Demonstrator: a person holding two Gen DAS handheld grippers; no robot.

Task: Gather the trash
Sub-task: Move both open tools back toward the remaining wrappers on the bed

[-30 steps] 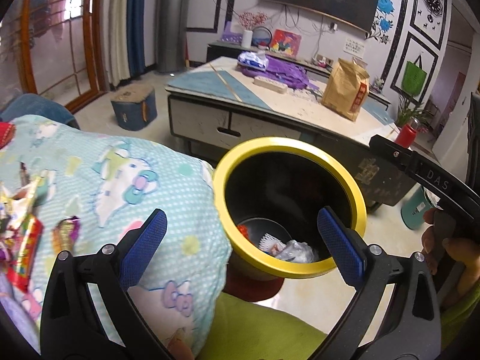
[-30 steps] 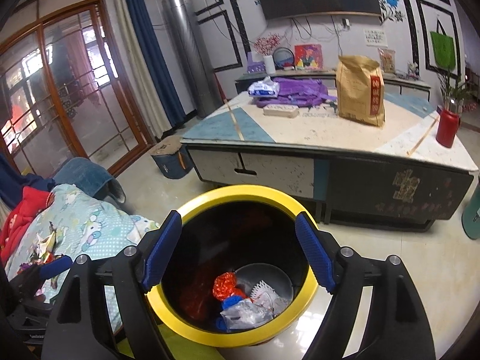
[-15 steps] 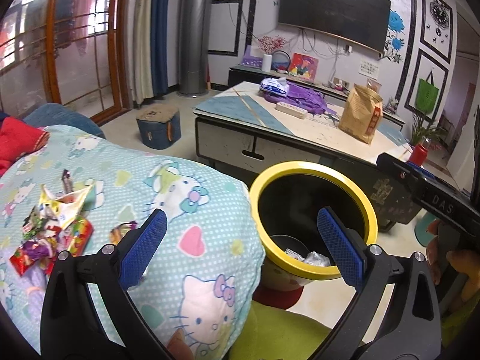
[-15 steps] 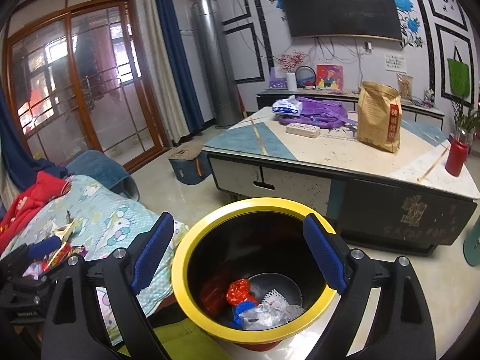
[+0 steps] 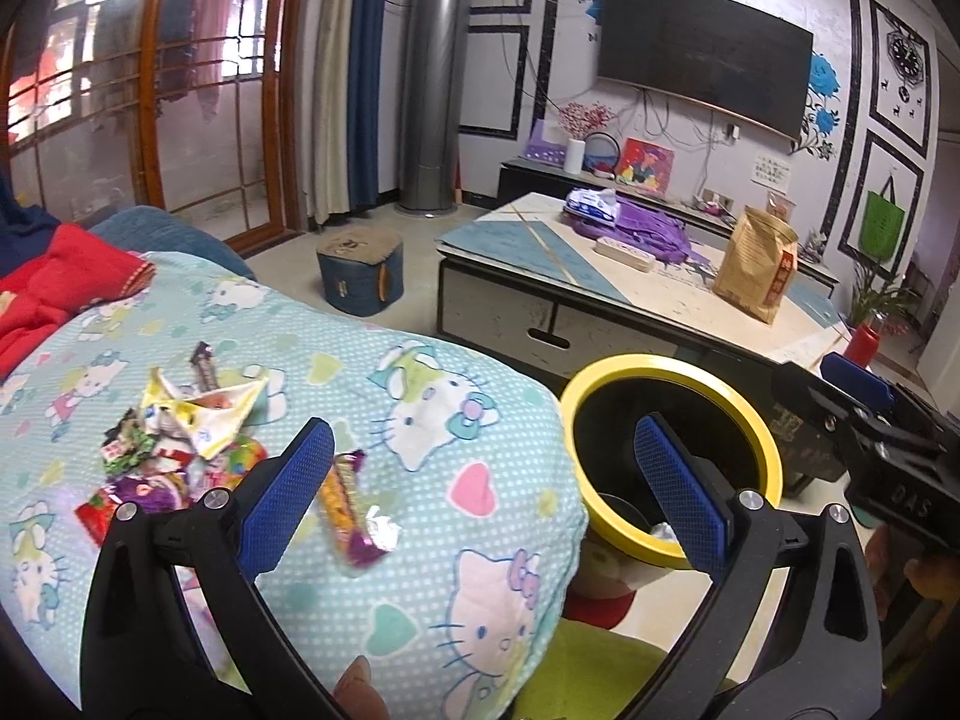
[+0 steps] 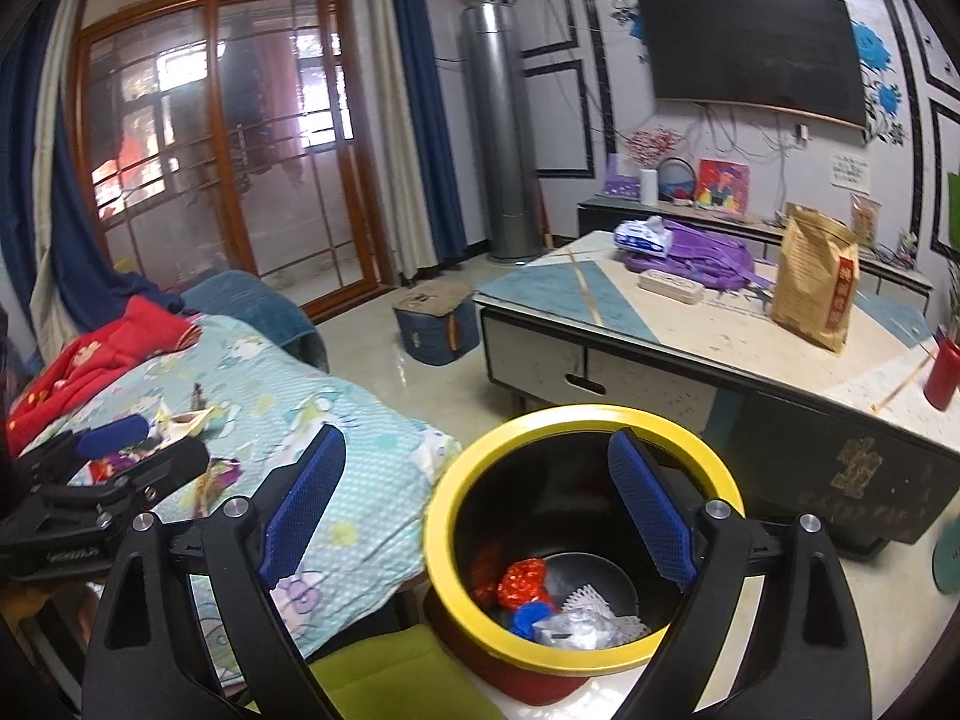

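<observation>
A yellow-rimmed black bin stands on the floor beside a Hello Kitty blanket. It holds a red wrapper, blue scrap and crumpled clear plastic. A pile of snack wrappers lies on the blanket, with an orange-and-purple wrapper nearest. My left gripper is open and empty above the blanket, right of the pile; it also shows in the right wrist view. My right gripper is open and empty over the bin's left rim.
A low coffee table stands behind the bin with a brown paper bag, purple cloth and a red cup. A blue stool sits on the floor. Red clothing lies at the blanket's far left. A green cushion lies below.
My left gripper has swung left from over the bin to over the blanket, bringing the wrapper pile into view. My right gripper has pulled back and up from the bin.
</observation>
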